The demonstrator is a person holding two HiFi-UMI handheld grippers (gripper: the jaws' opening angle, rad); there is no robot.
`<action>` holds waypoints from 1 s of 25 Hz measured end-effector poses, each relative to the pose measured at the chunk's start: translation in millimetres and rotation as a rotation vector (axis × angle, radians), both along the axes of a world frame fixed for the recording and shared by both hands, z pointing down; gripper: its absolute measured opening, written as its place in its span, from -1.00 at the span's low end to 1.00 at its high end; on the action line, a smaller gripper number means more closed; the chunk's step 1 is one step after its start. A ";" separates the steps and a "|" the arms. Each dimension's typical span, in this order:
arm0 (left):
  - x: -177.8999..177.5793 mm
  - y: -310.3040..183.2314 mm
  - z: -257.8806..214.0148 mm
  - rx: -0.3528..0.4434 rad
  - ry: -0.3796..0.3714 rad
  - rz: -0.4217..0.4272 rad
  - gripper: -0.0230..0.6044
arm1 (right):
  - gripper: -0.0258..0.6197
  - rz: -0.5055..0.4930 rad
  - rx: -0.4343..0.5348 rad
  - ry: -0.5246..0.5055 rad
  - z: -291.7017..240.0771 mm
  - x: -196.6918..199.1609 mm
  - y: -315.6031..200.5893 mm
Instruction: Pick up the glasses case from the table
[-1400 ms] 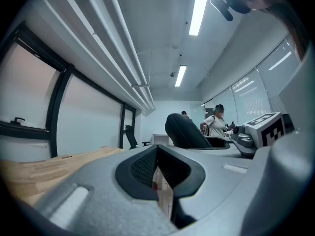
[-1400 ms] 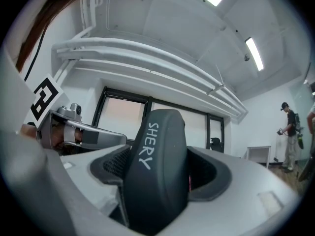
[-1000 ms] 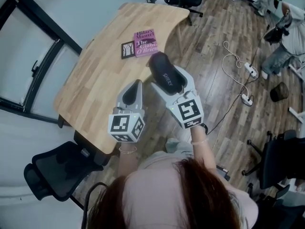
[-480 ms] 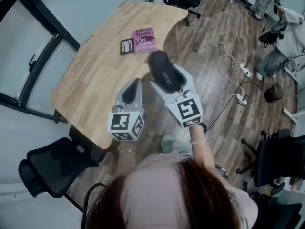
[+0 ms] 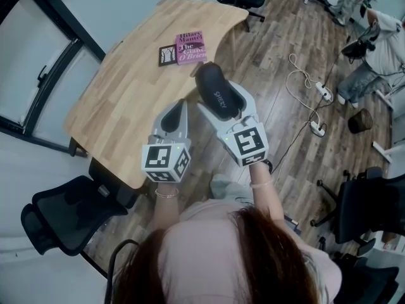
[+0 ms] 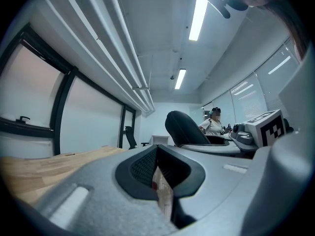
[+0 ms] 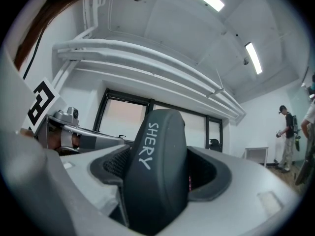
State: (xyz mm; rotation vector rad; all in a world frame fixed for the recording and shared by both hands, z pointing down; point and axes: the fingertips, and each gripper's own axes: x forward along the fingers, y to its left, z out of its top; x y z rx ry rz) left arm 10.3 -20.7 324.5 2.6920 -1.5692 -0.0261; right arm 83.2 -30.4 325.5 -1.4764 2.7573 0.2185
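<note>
Right gripper view: fingers (image 7: 221, 173) pinch a dark, rounded glasses case (image 7: 157, 176) lettered SHERY; left gripper's (image 5: 176, 109) fingers (image 6: 138, 170) together.

An office is shown: a curved wooden desk (image 5: 126, 87) is flanked by black swivel chairs (image 5: 63, 214), power strips (image 5: 323, 92) and cables (image 5: 297, 75) are spread on the plank floor (image 5: 266, 49), and ceiling strip lights (image 6: 199, 11) and large framed windows (image 6: 91, 124) are seen.

Right gripper (image 5: 223, 103) clasping glasses case (image 5: 211, 81), beside table (image 5: 126, 100)

Black glasses case (image 5: 217, 95), pink book (image 5: 190, 48)
</note>
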 end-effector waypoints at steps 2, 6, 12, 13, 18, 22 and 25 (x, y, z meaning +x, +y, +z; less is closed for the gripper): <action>-0.5 4.7 0.1 0.000 0.001 0.003 -0.90 | 0.19 -0.001 0.005 -0.006 -2.2 -0.2 4.6; -1.7 12.5 -0.7 0.000 0.002 0.005 -0.90 | 0.19 -0.007 0.015 -0.012 -6.7 0.0 13.1; -2.9 20.8 2.0 -0.001 0.008 0.007 -0.90 | 0.19 -0.004 0.019 -0.006 -6.1 0.4 23.5; -2.2 21.7 1.9 -0.001 0.009 0.009 -0.90 | 0.19 -0.001 0.019 -0.006 -6.2 1.1 24.6; -0.1 23.5 0.7 -0.003 0.010 0.018 -0.90 | 0.19 0.011 0.017 -0.002 -6.9 3.9 26.7; 0.4 20.1 2.4 -0.007 0.012 0.020 -0.90 | 0.19 0.012 0.010 0.006 -3.8 4.1 24.0; 0.8 16.5 2.3 -0.007 0.013 0.023 -0.90 | 0.19 0.013 0.009 0.007 -3.8 3.9 20.4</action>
